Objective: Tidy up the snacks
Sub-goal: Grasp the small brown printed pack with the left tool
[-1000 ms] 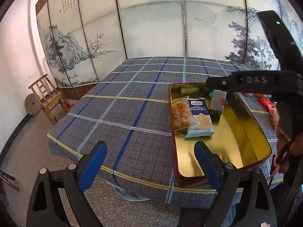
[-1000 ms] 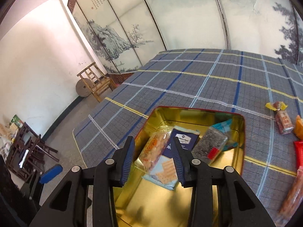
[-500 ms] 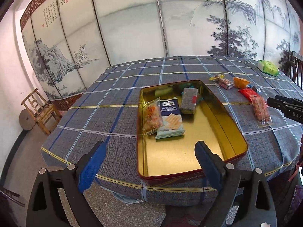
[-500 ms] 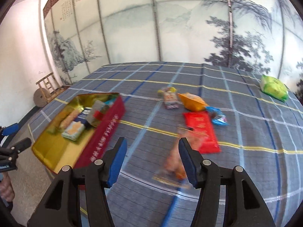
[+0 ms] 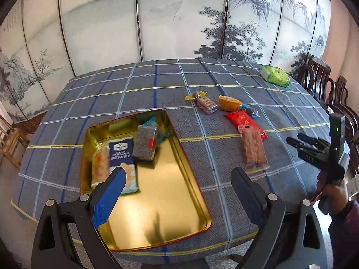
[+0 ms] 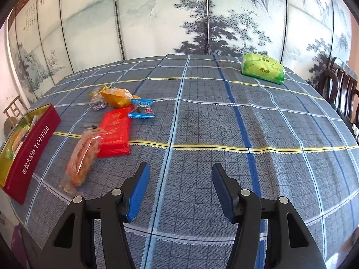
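Observation:
A gold tin (image 5: 170,201) with red outer walls (image 6: 31,150) lies on the plaid tablecloth and holds several snack packs, among them a blue cracker pack (image 5: 122,154) and a grey bar (image 5: 145,142). Loose snacks lie right of the tin: a long clear pack of orange biscuits (image 5: 253,150) (image 6: 83,154), a red packet (image 5: 245,121) (image 6: 115,130), an orange pouch (image 5: 228,102) (image 6: 116,97), a blue candy (image 6: 141,109) and a small wrapped cake (image 5: 206,104). My left gripper (image 5: 179,186) is open and empty above the tin's near end. My right gripper (image 6: 180,182) is open and empty over bare cloth, right of the biscuit pack.
A green pack (image 5: 277,76) (image 6: 262,68) lies at the table's far right. Dark wooden chairs (image 5: 323,78) (image 6: 341,87) stand at the right side. A painted folding screen (image 5: 157,22) stands behind the table. A small wooden chair (image 6: 13,109) stands far left.
My right gripper has left the tin and swung right over the loose snacks, its jaws opening wider. My left gripper's view has turned right, so the whole tin and the loose snacks show.

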Tool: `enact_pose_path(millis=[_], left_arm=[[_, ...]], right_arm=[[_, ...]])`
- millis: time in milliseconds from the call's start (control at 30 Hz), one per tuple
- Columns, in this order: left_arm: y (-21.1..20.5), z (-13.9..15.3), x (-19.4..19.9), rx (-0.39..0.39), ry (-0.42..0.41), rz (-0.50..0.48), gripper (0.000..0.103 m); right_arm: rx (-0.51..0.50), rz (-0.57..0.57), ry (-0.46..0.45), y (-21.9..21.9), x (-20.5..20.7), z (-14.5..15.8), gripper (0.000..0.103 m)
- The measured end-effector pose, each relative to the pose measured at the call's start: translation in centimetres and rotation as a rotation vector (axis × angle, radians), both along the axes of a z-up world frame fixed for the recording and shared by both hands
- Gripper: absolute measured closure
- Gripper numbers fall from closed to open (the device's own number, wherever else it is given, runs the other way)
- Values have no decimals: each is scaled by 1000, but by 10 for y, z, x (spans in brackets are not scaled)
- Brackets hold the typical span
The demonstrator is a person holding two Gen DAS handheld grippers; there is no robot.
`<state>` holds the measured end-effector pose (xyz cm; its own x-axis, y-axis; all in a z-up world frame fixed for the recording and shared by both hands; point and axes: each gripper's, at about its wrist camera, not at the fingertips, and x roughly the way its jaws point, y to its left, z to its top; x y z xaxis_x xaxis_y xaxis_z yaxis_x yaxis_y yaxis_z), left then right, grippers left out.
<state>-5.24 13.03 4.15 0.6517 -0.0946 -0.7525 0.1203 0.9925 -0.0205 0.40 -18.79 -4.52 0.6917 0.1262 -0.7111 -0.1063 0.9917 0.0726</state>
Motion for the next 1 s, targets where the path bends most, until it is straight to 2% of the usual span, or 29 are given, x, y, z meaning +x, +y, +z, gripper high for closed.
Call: enact_pose_path(millis=[167,233,300,367,467,533,600,800,1000], left_arm=[[-29,1,59,-27,57,-37,10],[-39,-4,84,-42,87,-50,11],[-42,-10,112,-67,113,-30,18],[-40,-18,142,-114,155,5,37],[-35,-39,187,-184,263,49,49],[-33,-51,208,-237,318,65,49],[-33,-59,224,-258,340,77,49],[-42,-79,254,-263,405,88,49],[-51,-91,270,-244,430,102,49]], right_arm=[[14,30,22,-2,15,-9,45],[55,47,42,-6,19,-11,45],[77,65,50,-6,20,-12,45],[79,86,54,-4,20,-13,45],[75,109,46,0,18,-12,45],[86,115,40,0,17,-12,45],[106,119,35,-2,16,-12,45],[129,135,37,-1,17,-12,45],[150,142,43,-1,17,-13,45]])
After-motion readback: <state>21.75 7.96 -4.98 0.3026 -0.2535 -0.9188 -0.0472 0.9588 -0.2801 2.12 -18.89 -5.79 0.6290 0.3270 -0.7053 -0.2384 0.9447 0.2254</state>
